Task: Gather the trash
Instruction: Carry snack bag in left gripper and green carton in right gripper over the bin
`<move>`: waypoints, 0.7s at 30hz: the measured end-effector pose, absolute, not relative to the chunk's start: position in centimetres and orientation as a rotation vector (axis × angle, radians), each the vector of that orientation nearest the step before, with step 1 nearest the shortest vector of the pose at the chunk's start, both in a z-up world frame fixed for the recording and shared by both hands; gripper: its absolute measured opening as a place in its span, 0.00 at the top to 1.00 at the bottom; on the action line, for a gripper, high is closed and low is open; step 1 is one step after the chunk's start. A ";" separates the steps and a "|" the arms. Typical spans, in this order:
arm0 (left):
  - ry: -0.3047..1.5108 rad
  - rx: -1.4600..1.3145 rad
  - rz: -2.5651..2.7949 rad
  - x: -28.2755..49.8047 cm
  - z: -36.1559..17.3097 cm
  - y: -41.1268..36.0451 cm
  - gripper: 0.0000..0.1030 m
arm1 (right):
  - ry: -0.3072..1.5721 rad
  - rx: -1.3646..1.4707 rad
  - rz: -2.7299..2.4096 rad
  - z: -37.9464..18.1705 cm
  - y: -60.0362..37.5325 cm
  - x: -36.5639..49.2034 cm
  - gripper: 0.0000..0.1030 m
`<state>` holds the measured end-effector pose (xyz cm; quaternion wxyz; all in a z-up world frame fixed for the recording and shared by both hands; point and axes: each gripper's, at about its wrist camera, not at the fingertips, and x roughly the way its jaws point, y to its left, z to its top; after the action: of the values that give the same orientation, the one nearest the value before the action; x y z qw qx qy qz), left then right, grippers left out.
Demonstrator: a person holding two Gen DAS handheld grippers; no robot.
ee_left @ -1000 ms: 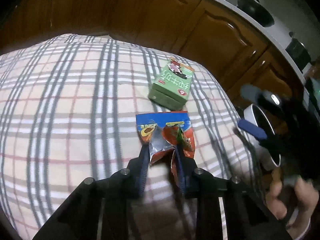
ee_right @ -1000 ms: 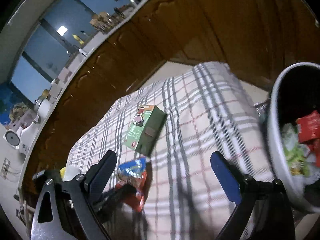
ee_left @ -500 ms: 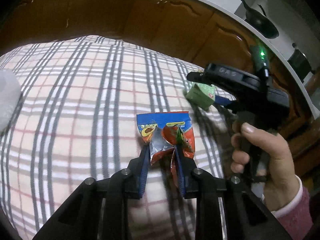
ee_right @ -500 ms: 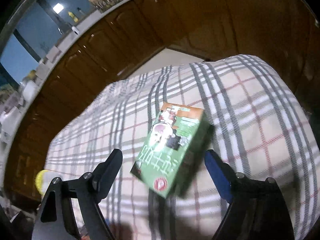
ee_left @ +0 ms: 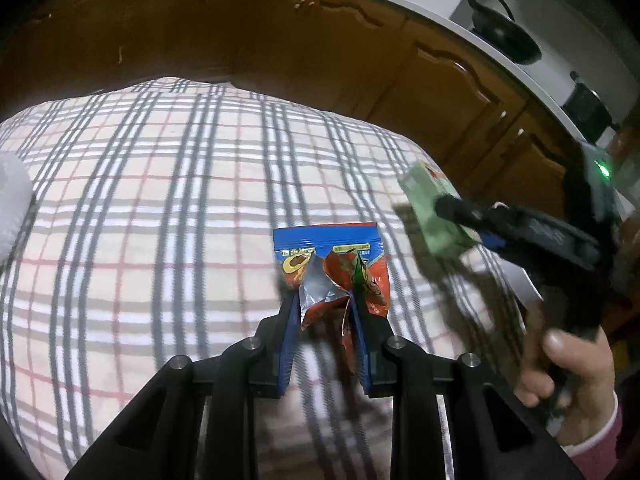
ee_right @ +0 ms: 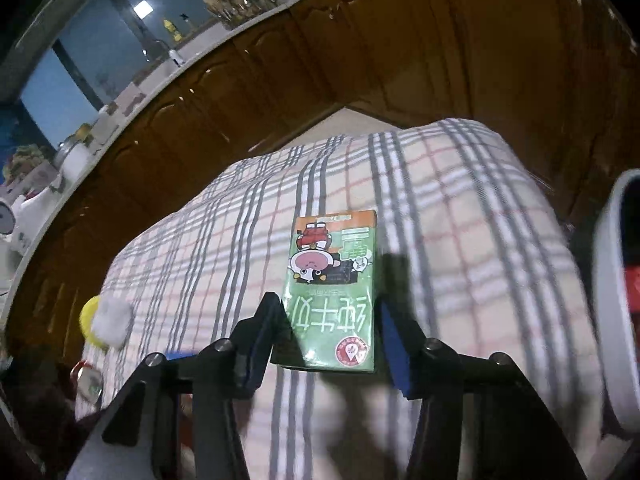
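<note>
Dark wooden cabinets curve behind the plaid cloth (ee_left: 160, 208). My left gripper (ee_left: 325, 312) is clamped on a crumpled red-and-blue foil snack wrapper (ee_left: 336, 268). My right gripper (ee_right: 330, 324) is closing around a green milk carton (ee_right: 332, 280), one pad touching, the other just beside.

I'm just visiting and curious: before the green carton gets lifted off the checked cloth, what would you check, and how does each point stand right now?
1. Green carton between the right gripper jaws: ok.
2. Jaws pressing on it: not ok; they are closing, and a gap shows on one side.
3. Snack wrapper held by the left gripper: ok, pinched.
4. Bin within reach: ok, its rim is beside the cloth.
5. Room in the bin: cannot tell.
6. Leftover trash: not ok, a white wad remains.
</note>
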<state>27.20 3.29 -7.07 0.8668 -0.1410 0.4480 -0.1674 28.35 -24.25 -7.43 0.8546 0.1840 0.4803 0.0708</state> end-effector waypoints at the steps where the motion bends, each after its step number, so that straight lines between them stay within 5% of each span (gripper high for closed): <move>1: 0.940 -0.291 -0.355 27.1 -7.0 3.1 0.77 | 1.007 0.386 0.152 -7.2 -24.8 27.4 0.52; 21: 0.920 -0.082 -0.509 23.6 -3.9 -7.0 0.77 | 0.882 0.444 0.067 -3.7 -32.8 15.1 0.53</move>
<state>23.63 -7.04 -3.89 0.8641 -0.0389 0.4391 -0.2430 15.06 -32.78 -3.66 0.8800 0.2131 0.4232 0.0320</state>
